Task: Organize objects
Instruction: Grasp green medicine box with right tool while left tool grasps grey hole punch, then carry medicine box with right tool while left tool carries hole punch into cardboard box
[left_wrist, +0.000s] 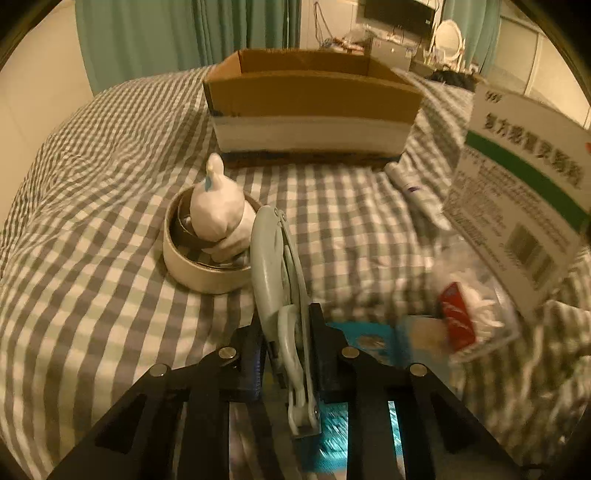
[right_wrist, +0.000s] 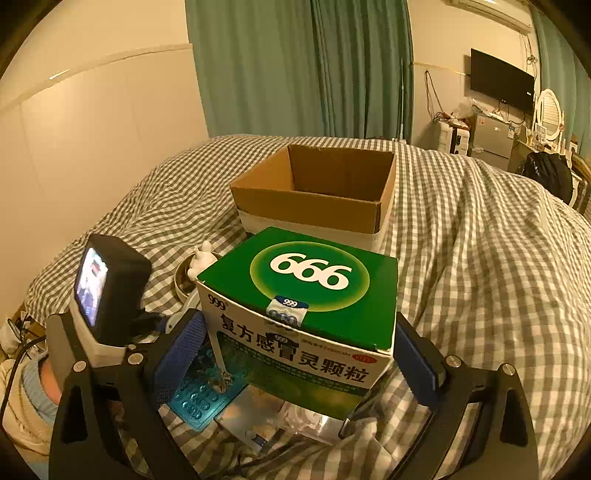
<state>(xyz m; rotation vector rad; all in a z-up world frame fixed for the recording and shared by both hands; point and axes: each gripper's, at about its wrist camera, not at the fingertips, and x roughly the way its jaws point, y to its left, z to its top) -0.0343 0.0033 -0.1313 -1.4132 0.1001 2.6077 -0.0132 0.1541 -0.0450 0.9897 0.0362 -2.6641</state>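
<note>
grey-blue folding tool (left_wrist: 280, 280) sits pinched in the left gripper (left_wrist: 286, 345). right gripper (right_wrist: 299, 354) clamps a green-and-white medicine box (right_wrist: 306, 299) near the open cardboard box (right_wrist: 317, 184).

A pale grey-blue folding tool (left_wrist: 280, 280) is lying lengthwise on the checked bedding, its handle end sitting between two black fingers, its rounded tip reaching a roll of tape (left_wrist: 199, 266) with a small white figurine (left_wrist: 218, 210) standing inside it. A green-and-white medicine box (right_wrist: 303, 306), printed with "999", is being held up off the bed, tilted toward the camera. An open, empty cardboard box (right_wrist: 314, 192) is sitting upright behind them. A teal blister pack (right_wrist: 199, 398) and a white tube (left_wrist: 413, 192) are lying flat nearby.
</note>
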